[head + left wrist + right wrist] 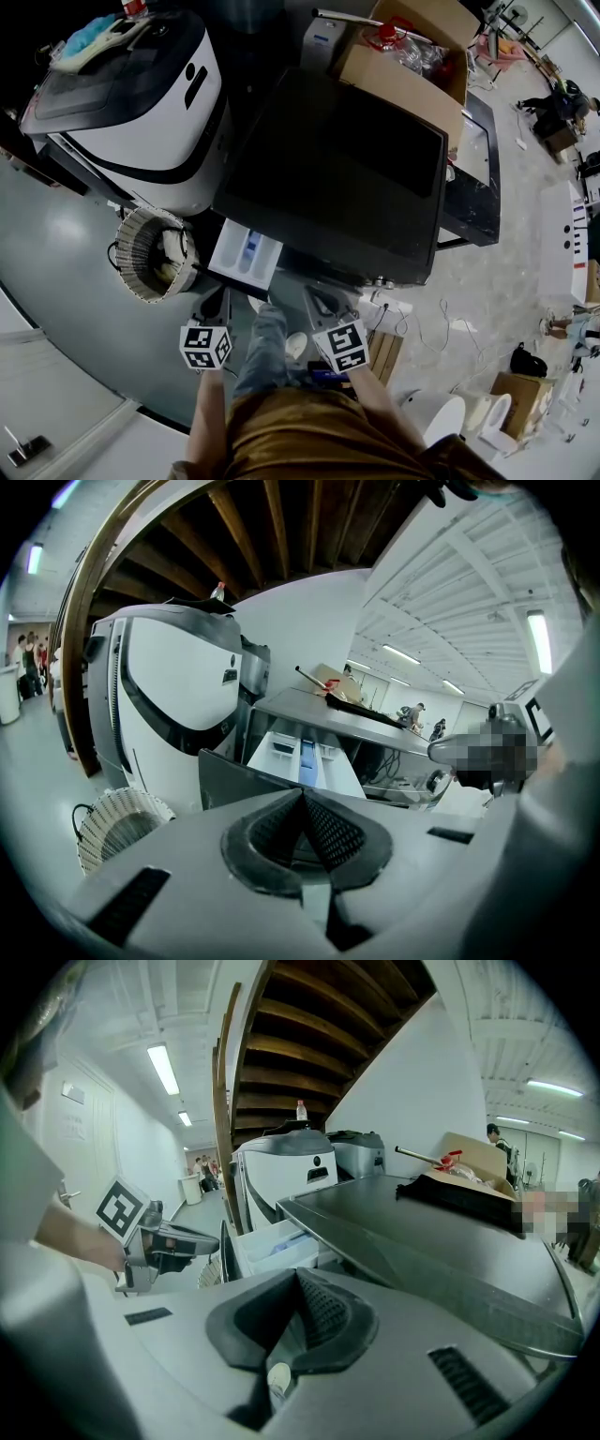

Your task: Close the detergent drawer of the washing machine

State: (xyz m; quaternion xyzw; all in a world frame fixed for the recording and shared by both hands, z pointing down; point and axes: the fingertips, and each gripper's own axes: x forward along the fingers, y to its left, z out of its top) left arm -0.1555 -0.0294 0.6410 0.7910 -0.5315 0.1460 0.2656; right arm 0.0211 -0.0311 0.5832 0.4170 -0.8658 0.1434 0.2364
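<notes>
The washing machine [337, 178] has a dark top and stands in the middle of the head view. Its white detergent drawer [246, 255] is pulled out at the front left, showing a blue compartment. My left gripper [217, 300] is just below the drawer's front, a little apart from it. My right gripper [322, 300] is to the drawer's right, under the machine's front edge. In the left gripper view the drawer [305, 759] lies straight ahead of the shut gripper [302, 794]. The right gripper [298, 1279] is shut too, with the drawer [272, 1241] ahead on its left. Neither holds anything.
A white rounded machine [141, 103] stands left of the washer, with a wicker basket [155, 253] on the floor in front of it. An open cardboard box [412, 56] sits behind the washer's top. Cables and a power strip [389, 305] lie on the floor at right.
</notes>
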